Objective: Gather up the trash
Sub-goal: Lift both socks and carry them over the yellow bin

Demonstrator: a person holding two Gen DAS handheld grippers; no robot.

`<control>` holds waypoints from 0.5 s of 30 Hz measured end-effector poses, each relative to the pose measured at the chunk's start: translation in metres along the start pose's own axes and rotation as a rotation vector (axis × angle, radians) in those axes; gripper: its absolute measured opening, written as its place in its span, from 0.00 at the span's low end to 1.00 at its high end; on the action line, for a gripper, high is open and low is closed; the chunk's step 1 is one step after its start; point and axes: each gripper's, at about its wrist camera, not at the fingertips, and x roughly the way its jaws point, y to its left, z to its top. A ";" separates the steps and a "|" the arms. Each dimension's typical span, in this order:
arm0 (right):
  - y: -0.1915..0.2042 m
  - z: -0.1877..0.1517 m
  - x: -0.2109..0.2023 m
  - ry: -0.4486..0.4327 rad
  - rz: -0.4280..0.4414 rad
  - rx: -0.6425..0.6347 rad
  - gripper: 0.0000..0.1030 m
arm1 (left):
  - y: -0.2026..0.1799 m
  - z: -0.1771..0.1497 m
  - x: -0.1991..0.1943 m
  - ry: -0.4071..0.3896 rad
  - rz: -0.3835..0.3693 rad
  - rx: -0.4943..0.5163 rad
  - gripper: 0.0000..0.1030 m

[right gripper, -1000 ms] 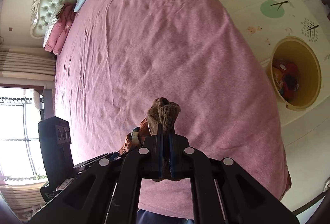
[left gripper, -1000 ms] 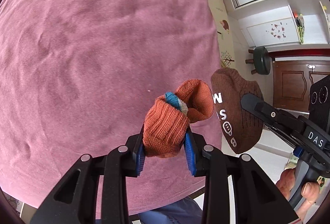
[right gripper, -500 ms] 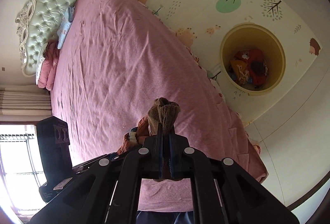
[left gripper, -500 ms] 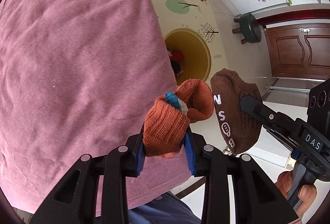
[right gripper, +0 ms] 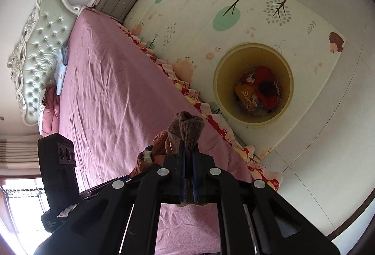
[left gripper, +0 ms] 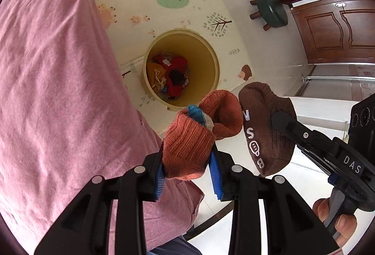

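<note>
Left gripper (left gripper: 188,167): its blue pads are squeezing the orange sock (left gripper: 194,137) by the cuff, up in the air, just short of the yellow bin (left gripper: 211,62).
Orange sock: it is folding over on itself, with a bit of blue and white poking out near the top.
Right gripper (right gripper: 188,173): its jaws are pressing tight together on the brown sock (right gripper: 186,128), and the sock is sticking up past the tips.
Brown sock: it is hanging just beside the orange sock, on the side away from the bed (right gripper: 105,90), showing white letters.
Yellow bin: it is sitting on the play mat (right gripper: 246,8), right next to the bed, with red and yellow cloth things lying inside.
Hand (left gripper: 339,219): it is gripping the right gripper's handle.
</note>
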 end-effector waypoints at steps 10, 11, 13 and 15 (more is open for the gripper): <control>-0.030 0.045 0.007 -0.033 -0.012 0.067 0.06 | -0.032 0.048 0.023 0.034 0.025 0.063 0.31; -0.031 0.049 0.008 -0.034 -0.013 0.072 0.07 | -0.034 0.052 0.024 0.037 0.024 0.067 0.31; -0.034 0.057 0.008 -0.043 -0.011 0.086 0.08 | -0.040 0.064 0.029 0.034 0.022 0.078 0.32; -0.037 0.064 0.008 -0.052 -0.016 0.100 0.10 | -0.044 0.074 0.030 0.027 0.020 0.087 0.34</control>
